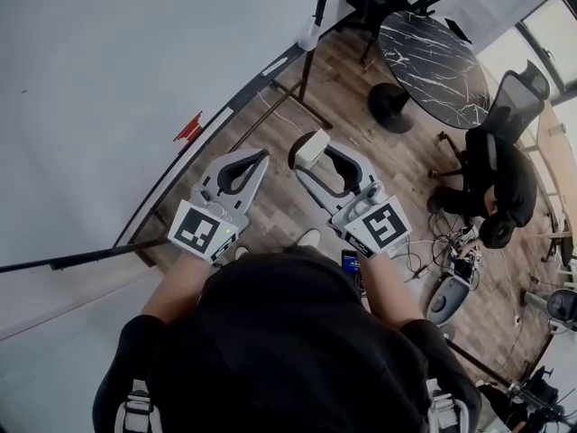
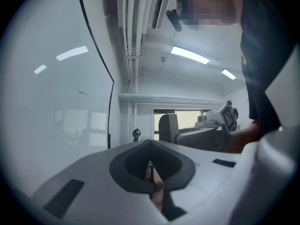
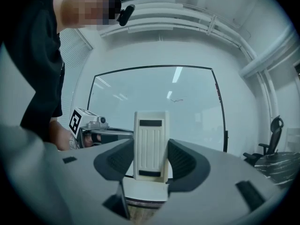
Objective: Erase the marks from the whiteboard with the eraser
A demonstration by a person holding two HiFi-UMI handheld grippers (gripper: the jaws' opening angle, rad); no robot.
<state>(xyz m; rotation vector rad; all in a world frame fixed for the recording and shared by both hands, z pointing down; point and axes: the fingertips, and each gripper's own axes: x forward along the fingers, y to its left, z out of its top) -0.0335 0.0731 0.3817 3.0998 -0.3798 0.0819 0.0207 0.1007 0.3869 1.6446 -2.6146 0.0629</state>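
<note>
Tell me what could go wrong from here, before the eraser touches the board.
1. The right tool grips the eraser by its lower part only. Much of it sticks out past the jaws, so pressing on the whiteboard might tilt or slip it.
2. The mark is small and faint, so a wipe could miss it.
3. The left tool, shut and empty, sits close beside the right one and could bump it.

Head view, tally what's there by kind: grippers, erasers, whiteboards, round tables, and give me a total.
grippers: 2 (left gripper, right gripper)
eraser: 1
whiteboard: 1
round table: 1
total: 5
</note>
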